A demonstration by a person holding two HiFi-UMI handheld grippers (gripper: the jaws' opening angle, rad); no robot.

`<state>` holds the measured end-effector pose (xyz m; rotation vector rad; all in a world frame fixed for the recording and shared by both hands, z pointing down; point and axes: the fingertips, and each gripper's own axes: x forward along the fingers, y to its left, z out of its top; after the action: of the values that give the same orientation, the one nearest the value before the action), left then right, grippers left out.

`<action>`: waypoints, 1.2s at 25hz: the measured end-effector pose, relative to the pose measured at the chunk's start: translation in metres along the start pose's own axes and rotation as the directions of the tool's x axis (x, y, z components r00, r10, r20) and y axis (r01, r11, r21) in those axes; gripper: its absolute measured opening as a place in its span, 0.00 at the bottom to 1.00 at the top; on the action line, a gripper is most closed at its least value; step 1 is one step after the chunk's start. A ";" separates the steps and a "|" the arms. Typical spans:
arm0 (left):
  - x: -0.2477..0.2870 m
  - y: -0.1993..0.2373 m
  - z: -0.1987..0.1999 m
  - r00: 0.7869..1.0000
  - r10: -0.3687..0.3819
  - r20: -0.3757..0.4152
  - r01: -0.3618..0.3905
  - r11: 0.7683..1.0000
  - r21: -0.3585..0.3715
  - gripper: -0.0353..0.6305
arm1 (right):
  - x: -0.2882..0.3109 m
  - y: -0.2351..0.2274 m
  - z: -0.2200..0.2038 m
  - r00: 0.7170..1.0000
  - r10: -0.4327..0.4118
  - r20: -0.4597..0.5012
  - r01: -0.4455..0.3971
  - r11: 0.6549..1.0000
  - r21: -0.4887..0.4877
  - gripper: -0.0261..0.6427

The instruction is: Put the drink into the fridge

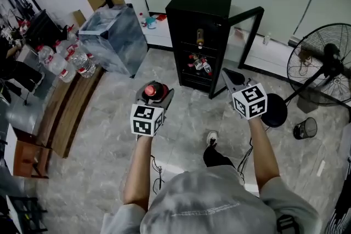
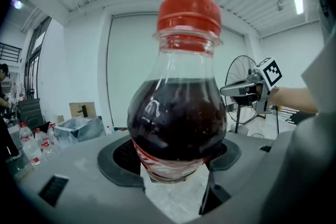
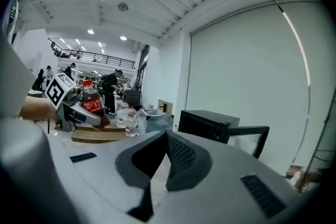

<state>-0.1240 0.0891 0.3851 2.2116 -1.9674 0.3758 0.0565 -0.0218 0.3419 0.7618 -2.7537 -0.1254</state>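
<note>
Left hand-held gripper (image 1: 157, 95): mine, pinching the cola bottle (image 1: 151, 90) around its label — red cap (image 2: 189, 14) up, lower centre of the head view.
Right hand-held gripper (image 1: 229, 77): jaws pressed together, nothing between them.
Fridge (image 1: 198, 5): upper centre, on the floor (image 1: 109, 134), door (image 1: 249, 30) swung open — bottles (image 1: 198, 63) on its shelves.

Head cam down; shares fridge (image 1: 198, 35) w/ R cam.

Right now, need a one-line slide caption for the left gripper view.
Left gripper shut on a red-capped drink bottle, right gripper and fan beyond.
</note>
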 end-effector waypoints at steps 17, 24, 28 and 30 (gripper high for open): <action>0.195 0.033 0.052 0.996 0.062 -0.058 -0.065 0.997 -0.050 0.51 | 0.152 -0.134 -0.011 0.981 0.195 0.019 -0.195 0.981 0.001 0.29; 0.234 0.038 0.048 0.996 0.044 -0.082 -0.049 0.997 -0.063 0.51 | 0.174 -0.157 -0.035 0.978 0.207 -0.005 -0.206 0.974 0.093 0.29; 0.261 0.045 0.041 0.996 0.009 -0.091 -0.015 0.998 -0.068 0.51 | 0.185 -0.167 -0.046 0.982 0.186 -0.037 -0.181 0.978 0.104 0.29; 0.275 0.051 0.035 0.996 -0.015 -0.092 0.011 0.999 -0.050 0.51 | 0.192 -0.168 -0.047 0.986 0.165 -0.037 -0.161 0.982 0.102 0.29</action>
<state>-0.1424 -0.1891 0.4287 2.1354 -1.8932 0.4152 -0.0048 -0.2648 0.4077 0.5522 -2.7818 0.0617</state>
